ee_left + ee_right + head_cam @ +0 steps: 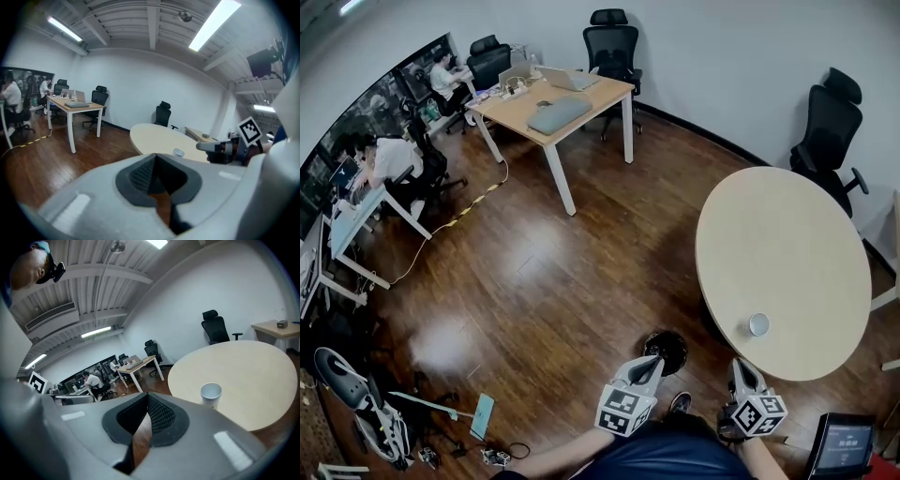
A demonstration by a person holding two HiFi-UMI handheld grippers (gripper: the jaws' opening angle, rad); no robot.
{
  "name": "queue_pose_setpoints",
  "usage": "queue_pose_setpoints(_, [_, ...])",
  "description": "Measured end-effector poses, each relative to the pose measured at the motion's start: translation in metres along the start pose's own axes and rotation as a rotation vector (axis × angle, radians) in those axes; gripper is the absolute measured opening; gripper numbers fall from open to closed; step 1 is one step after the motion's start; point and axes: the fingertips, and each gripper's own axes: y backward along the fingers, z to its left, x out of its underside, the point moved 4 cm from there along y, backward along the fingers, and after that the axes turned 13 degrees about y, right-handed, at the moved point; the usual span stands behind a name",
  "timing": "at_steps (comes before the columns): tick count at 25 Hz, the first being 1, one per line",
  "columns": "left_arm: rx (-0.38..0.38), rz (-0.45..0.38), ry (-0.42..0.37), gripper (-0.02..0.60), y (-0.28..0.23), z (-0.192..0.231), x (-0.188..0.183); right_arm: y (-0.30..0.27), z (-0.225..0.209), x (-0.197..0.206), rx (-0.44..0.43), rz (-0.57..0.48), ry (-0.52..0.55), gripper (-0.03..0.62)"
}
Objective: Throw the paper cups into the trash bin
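Down at the bottom edge of the head view, the left gripper (652, 364) and the right gripper (740, 369) are held side by side and apart, both pointing forward. Each one's own view shows its jaws clenched tip to tip with nothing caught between them. The left gripper's ribbed pads (140, 174) meet at a point, and so do the right gripper's pads (161, 416), with only a sliver of floor showing lower down. Just ahead of the left gripper's tips stands the trash bin (667, 347), dark and round, on the floor beside the near edge of the round table (787, 234); the gripper partly covers it in the head view. One white paper cup (758, 324) stands upright, mouth up, on that table close to the edge nearest the person. It is ahead of the right gripper and clear of it, and it shows in the left gripper view (178, 152) and the right gripper view (211, 393) too. Around all this lies a dark wood floor (544, 281). Farther off is a rectangular desk (581, 98) carrying a laptop (567, 79), with black office chairs (612, 42) along the wall. People sit at desks at the far left, and a small screen (844, 442) sits at the lower right corner.
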Motion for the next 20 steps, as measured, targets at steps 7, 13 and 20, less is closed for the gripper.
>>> queue_pose_setpoints(7, [-0.075,-0.075,0.008,0.003,-0.006,0.002,-0.027,-0.032,-0.072,-0.035,0.068,-0.044,0.033,0.012])
queue_pose_setpoints(13, [-0.114,-0.083,0.002,0.003,-0.006,-0.005,-0.026,-0.049,-0.141,-0.029,0.122,0.073,0.093,0.153])
queue_pose_setpoints(20, [-0.135,-0.078,0.018,0.003,0.002,-0.005,-0.03,-0.066,-0.167,-0.031,0.161,0.125,0.091,0.156])
